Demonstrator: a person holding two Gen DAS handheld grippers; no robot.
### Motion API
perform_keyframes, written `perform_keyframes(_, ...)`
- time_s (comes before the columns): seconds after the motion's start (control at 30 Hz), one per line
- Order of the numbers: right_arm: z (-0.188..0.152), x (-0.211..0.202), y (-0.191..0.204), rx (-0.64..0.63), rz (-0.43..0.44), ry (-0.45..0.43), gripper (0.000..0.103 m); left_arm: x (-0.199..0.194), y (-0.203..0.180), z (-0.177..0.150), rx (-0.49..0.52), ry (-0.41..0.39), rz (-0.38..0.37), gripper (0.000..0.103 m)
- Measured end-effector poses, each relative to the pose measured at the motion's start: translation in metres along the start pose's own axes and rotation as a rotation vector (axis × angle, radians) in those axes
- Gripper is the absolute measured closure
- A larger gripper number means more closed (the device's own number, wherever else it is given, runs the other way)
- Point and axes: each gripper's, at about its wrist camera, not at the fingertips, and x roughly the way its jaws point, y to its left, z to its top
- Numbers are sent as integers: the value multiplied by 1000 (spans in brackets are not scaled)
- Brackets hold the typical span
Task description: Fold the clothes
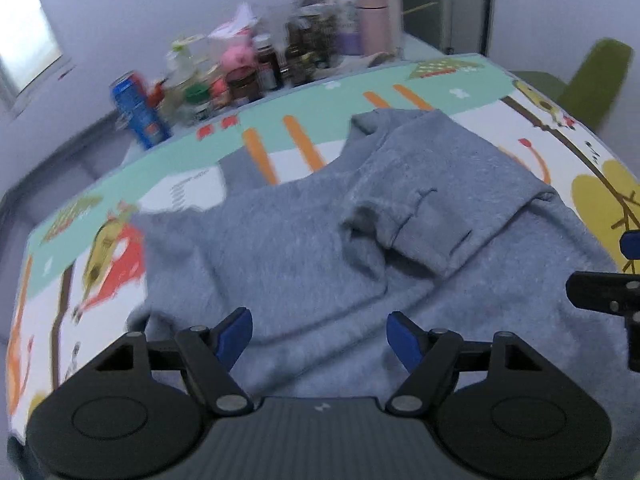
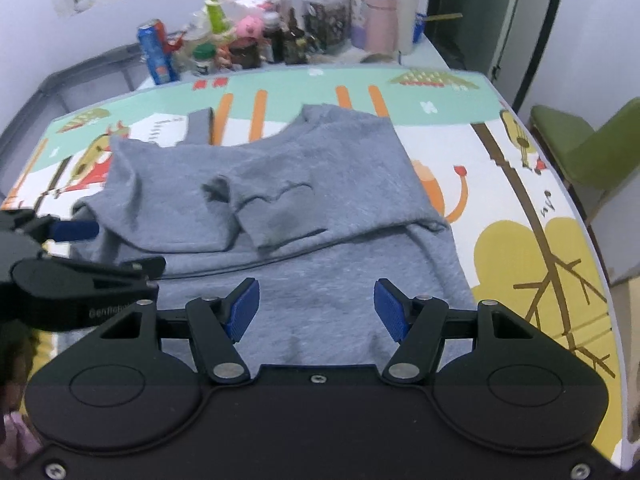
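Note:
A grey sweater (image 1: pixel 304 248) (image 2: pixel 288 200) lies spread on the cartoon-print table mat (image 1: pixel 188 184) (image 2: pixel 520 208), with one sleeve folded across its body so the cuff (image 2: pixel 280 220) rests near the middle. My left gripper (image 1: pixel 320 336) hovers over the near hem, jaws open, blue pads apart with only cloth below them. My right gripper (image 2: pixel 316 308) hangs above the lower right part of the sweater, also open and holding nothing. In the right wrist view the left gripper (image 2: pixel 76 240) shows at the left edge, over the sweater's left side.
Bottles, jars, a blue can (image 2: pixel 156 52) and a pink flask (image 2: pixel 380 24) crowd the far edge of the table. A green chair (image 2: pixel 592 148) stands at the right. A grey bin rim (image 2: pixel 80 76) runs along the far left.

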Motion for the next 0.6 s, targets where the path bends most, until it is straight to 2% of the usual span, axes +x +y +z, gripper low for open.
perform_keyframes(0.27,11,49,-23,41,13,49,41,56,-10,26,115,-38,15,27)
perform_keyframes(0.5,12,80,-38,81,26,72,41,88,-26,31,333,-93,16,27)
perform_keyframes(0.6,12,90,-44,106,35,86,41,95,-26,34,362,-111,-6,27)
